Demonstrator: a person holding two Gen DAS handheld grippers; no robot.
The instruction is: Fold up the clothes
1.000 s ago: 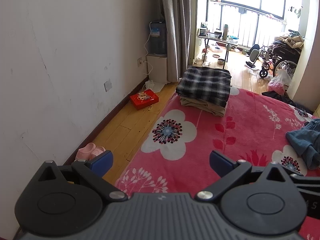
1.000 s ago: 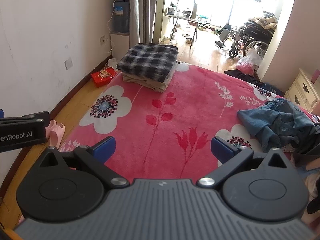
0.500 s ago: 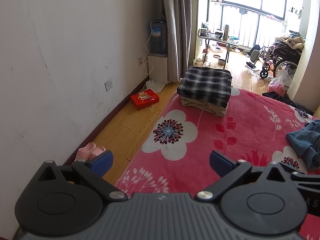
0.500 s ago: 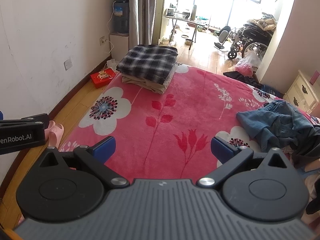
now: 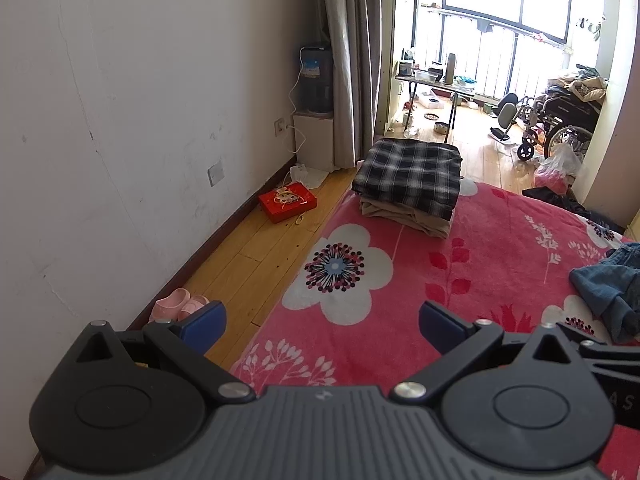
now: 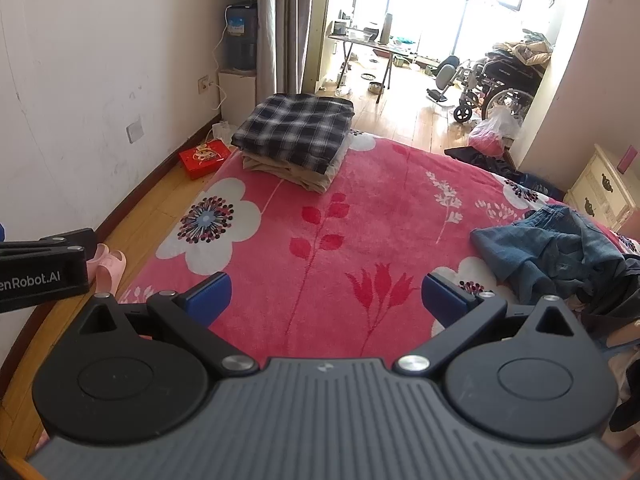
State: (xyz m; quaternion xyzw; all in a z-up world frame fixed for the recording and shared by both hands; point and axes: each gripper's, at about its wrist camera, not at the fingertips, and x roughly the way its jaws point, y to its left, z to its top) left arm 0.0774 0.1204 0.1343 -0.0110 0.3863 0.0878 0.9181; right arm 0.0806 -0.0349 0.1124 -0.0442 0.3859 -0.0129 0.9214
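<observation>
Both grippers, left [image 5: 322, 326] and right [image 6: 326, 294], are hanging wide apart, holding nothing. The blue jeans [image 6: 548, 248], maybe with other clothes, are lying at two o'clock from the right one.

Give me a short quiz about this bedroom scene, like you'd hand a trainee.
1. True or false: the left gripper and the right gripper are both open and hold nothing.
2. Which garment tops the folded stack? A) plaid shirt B) white towel C) red sweater
3. Fill in: the crumpled denim garment lies on the ____ floral blanket.

Key: 1 true; 2 A; 3 pink.
</observation>
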